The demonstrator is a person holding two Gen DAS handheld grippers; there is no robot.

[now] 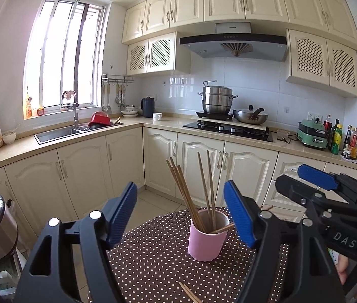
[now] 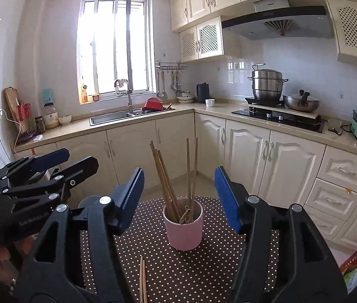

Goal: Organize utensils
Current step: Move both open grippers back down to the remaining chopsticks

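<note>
Both tongs [image 1: 180, 214] [image 2: 179, 197] gape wide, holding nothing, before cup [image 1: 206, 237].

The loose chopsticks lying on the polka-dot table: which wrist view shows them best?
Neither shows them whole. The right wrist view is slightly better: the loose chopsticks lie near the middle of the frame, lengthwise, in front of the pink cup. In the left wrist view they run diagonally and are cut off by the bottom edge.
</note>
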